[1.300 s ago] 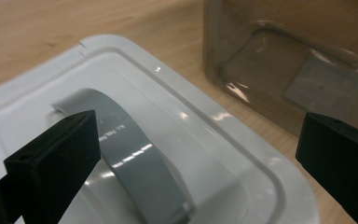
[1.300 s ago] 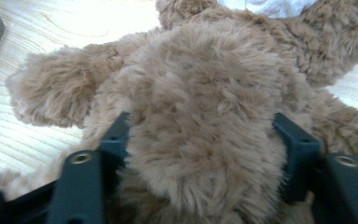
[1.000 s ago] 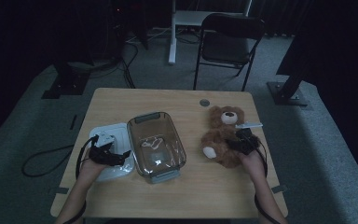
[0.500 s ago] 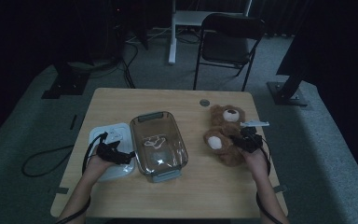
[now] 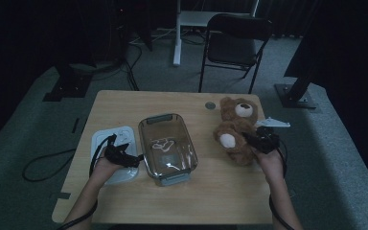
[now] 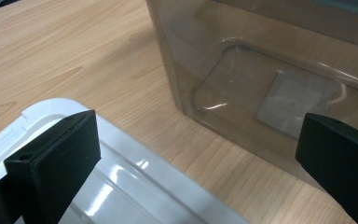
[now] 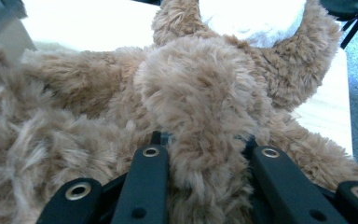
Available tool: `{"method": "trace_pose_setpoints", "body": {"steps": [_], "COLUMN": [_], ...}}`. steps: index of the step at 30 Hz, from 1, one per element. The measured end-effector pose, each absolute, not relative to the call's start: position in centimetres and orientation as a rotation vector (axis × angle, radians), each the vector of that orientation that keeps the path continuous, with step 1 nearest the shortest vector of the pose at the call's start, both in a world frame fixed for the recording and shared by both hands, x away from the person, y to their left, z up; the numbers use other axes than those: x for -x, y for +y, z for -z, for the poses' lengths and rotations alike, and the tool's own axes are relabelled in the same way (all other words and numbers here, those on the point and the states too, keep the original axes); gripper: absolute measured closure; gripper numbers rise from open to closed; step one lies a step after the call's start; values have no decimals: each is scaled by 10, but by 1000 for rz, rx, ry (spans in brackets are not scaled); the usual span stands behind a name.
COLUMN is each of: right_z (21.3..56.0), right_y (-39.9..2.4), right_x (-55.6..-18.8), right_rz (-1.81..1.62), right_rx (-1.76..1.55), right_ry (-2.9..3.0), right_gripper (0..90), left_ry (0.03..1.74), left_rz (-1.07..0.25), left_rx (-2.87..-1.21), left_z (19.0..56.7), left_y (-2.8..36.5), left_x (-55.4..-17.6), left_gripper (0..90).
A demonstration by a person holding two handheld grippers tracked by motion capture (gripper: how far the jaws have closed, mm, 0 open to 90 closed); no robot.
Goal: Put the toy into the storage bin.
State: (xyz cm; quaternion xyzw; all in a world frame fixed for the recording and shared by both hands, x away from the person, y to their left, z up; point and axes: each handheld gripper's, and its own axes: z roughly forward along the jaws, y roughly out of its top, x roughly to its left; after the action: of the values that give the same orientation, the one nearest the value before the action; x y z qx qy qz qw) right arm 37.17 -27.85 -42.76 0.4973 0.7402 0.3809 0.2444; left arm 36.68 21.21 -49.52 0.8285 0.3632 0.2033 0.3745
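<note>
Worktop [image 5: 139, 103] of pale wood is carrying everything. Clear rectangular plastic tub [image 5: 166, 147] is sitting at its middle, a white plastic lid [image 5: 120, 135] lying flat just beside it on the left. Brown plush teddy bear [image 5: 235, 134] is lying on the right side. Right gripper [image 5: 250, 139] is clamping a furry limb of the bear, jaws having just been closing on it. Left gripper [image 5: 135, 160] is hovering over the lid's edge near the tub, jaws spread wide, gripping nothing.
</note>
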Motion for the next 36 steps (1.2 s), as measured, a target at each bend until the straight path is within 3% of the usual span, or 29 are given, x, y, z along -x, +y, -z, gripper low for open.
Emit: {"method": "trace_pose_setpoints", "body": {"steps": [21,36], "right_z": [376,337], "right_y": [-267,-230], "right_x": [-350,-340], "right_rz": [-1134,-1224], "right_rx": [-1206,-1052], "right_ry": [1994,2023], "right_gripper": [749,748], "left_ry": [849,817], "left_rz": [-483,-460], "left_rx": [-2157,-2168], "left_z": [492,494], "left_y": [174,154], "left_x": [-377,-381], "left_gripper": [7,7]}}
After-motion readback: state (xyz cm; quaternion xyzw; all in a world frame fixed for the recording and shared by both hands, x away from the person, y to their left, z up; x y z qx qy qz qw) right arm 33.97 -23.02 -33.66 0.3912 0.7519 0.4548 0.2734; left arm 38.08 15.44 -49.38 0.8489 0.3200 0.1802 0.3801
